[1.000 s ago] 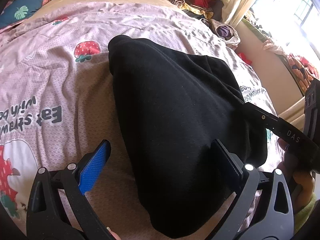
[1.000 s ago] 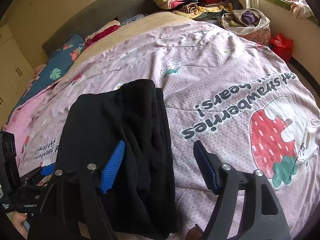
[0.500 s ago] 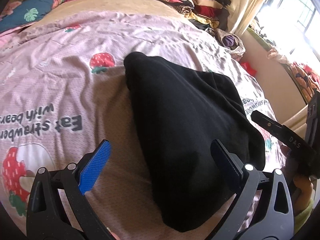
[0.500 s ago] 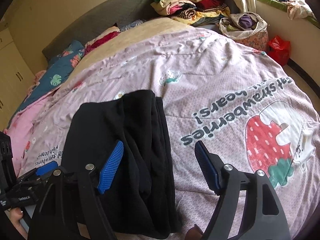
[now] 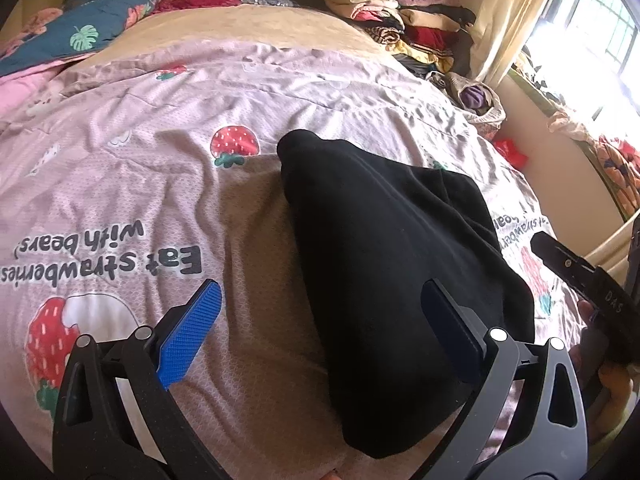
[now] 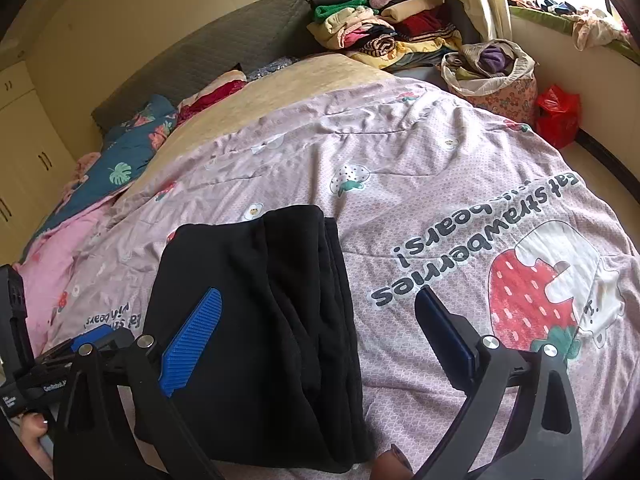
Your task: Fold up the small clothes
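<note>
left gripper (image 5: 320, 320) spread wide | black garment (image 5: 400, 260) under right finger, untouched

folded black cloth garment (image 6: 256, 320) on pink strawberry-print quilt (image 6: 440, 200) | heap of mixed folded clothes (image 6: 384, 32) behind, far corner | blue leaf-print pillow (image 6: 120, 168) far left

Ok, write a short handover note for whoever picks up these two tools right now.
Left tool: open, holding nothing, above the near end of the black garment.
Right tool: open, holding nothing, over the garment's right edge.
The black garment lies folded into a long stack on the strawberry quilt; layered edges show along its right side.
Left: possibly one more fold, then move it aside. A clothes pile sits beyond the bed's far end.
</note>
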Tool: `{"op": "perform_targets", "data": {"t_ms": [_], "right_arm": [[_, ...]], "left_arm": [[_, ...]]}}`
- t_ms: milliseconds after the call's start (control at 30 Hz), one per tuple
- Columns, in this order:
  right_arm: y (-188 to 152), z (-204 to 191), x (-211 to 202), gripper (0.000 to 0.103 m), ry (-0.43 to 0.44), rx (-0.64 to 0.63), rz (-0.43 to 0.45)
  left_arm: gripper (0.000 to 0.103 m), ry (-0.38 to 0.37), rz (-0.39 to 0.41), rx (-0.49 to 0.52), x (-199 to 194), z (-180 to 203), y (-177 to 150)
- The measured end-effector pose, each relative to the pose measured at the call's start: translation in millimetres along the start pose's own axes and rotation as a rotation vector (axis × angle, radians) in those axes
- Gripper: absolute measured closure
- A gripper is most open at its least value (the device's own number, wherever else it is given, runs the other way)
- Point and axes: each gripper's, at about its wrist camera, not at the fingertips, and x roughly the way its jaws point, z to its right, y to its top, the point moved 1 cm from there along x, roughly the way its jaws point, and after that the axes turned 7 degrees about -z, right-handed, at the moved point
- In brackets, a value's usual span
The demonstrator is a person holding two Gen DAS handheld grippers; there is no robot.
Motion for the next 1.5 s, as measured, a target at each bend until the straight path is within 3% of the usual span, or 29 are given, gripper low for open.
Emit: {"op": "perform_targets", "data": {"t_ms": [700,1133,1500], "right_arm": [[-13,-28,-36,0.006,-0.009,-0.052,0.066],[-83,-50,-88,0.004,-0.069,-0.108,0.142],[-144,-69,-100,0.004,-0.08,-0.148,0.176]], "left_arm": [[0.009,0.033,0.038,0.036,-47,-5,-5],[0.009,0.001,0.089,0.089,-85,-4,-42],[0.009,-0.015,0.114,0.093,-100,-23,-92]]}}
